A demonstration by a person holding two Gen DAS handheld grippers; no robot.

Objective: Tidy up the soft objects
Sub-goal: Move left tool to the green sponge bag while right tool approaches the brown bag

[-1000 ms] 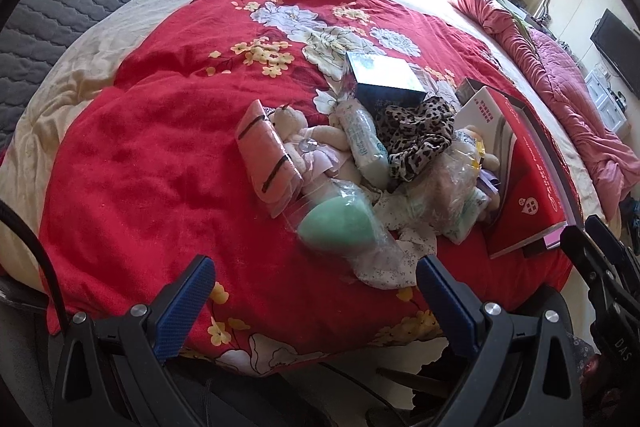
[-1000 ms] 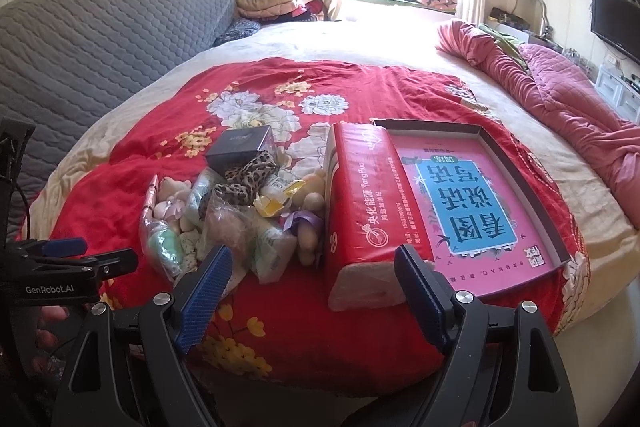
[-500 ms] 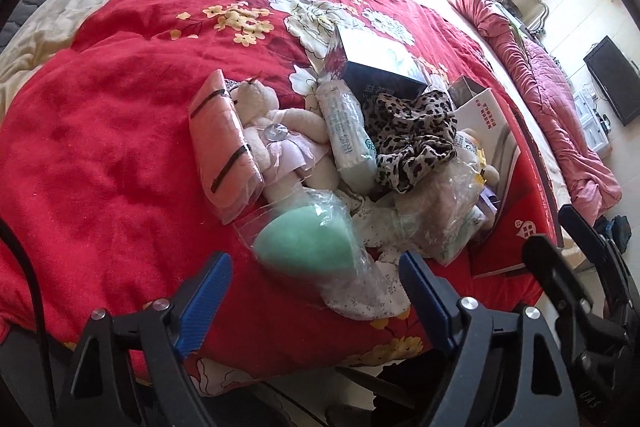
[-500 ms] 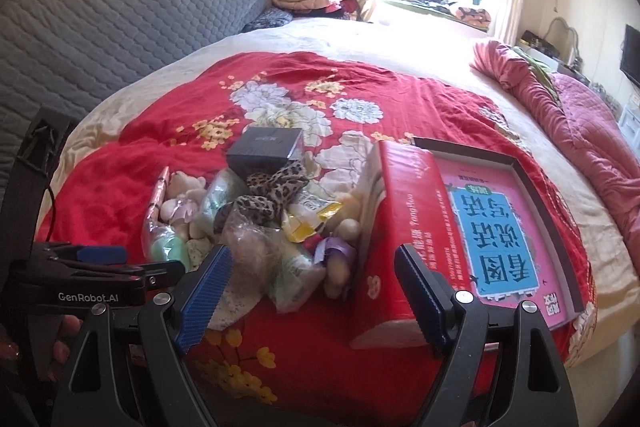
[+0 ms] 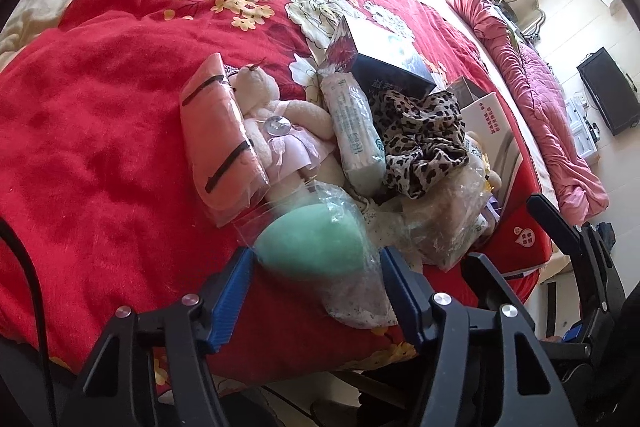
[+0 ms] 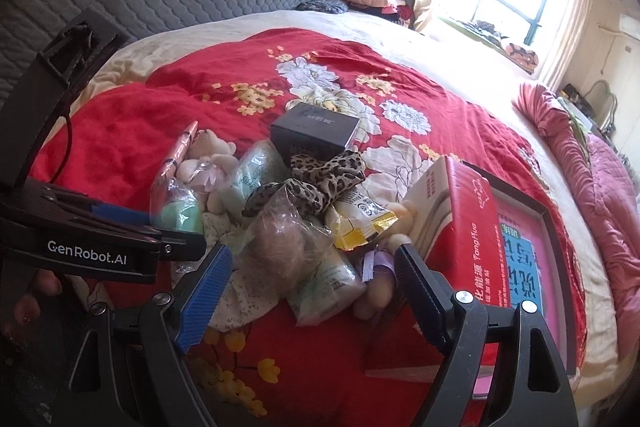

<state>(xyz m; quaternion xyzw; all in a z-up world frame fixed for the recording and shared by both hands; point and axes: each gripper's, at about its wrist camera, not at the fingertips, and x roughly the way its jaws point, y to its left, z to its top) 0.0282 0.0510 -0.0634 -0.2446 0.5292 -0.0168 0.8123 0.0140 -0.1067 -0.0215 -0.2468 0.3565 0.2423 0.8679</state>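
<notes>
The green sponge in its clear bag (image 5: 310, 247) lies at the near edge of the heap on the red blanket (image 5: 100, 131). Your left gripper (image 5: 316, 283) straddles it, fingers closing in but not yet pressing. Next, finish the squeeze gently, then lift. Your right gripper (image 6: 312, 279) hovers over the heap's right side, fingers apart, empty.

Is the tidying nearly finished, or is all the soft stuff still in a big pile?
Barely started: nothing looks sorted yet. The left gripper, its jaws just closing, sits around the green sponge in its bag, not clearly squeezing it. The teddy bear, leopard scarf and pink cloth are still heaped on the red blanket.
</notes>
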